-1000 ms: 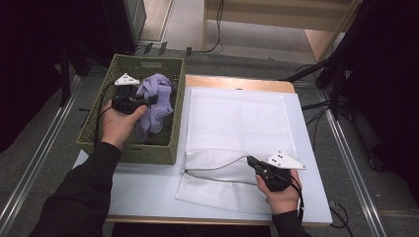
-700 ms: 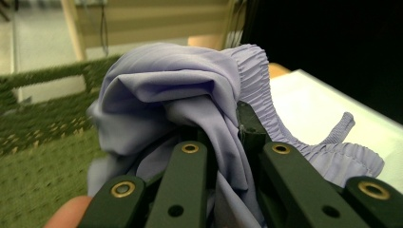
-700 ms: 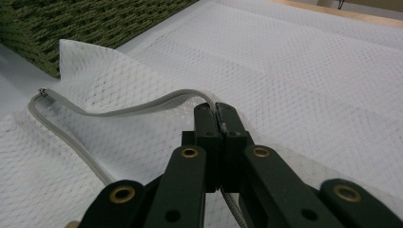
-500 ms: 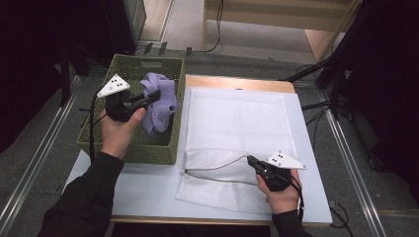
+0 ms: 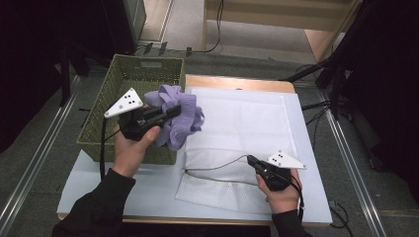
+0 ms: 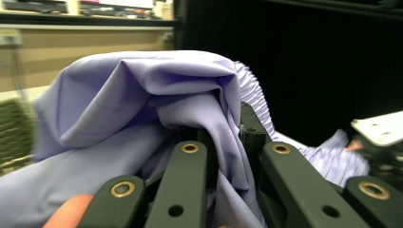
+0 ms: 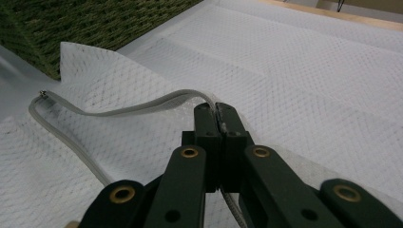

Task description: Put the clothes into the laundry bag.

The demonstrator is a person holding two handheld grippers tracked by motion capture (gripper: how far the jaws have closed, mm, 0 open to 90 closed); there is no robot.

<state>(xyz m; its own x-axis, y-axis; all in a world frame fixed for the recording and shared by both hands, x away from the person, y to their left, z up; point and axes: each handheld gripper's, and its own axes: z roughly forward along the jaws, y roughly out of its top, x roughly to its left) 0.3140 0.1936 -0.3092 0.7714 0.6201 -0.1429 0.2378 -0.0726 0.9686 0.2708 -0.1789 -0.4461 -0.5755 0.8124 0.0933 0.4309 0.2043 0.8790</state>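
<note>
Lifted past the basket (image 5: 129, 74) rim, left gripper (image 5: 170, 112) clamps lilac cloth (image 5: 180, 116); right gripper (image 7: 218, 111) seemingly pinches zipper edge (image 7: 119, 111).

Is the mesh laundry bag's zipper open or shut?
Open: the right gripper pinches the zipper edge of the mesh bag, lifted off the lower layer.

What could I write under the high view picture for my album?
Left gripper lifts a crumpled lilac cloth beside the green woven basket; right gripper pinches the white mesh bag's zipper edge.

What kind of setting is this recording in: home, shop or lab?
Most likely a lab or recording studio. The white table stands among black curtains, cables trail over the floor, and metal rails run past the table.
</note>
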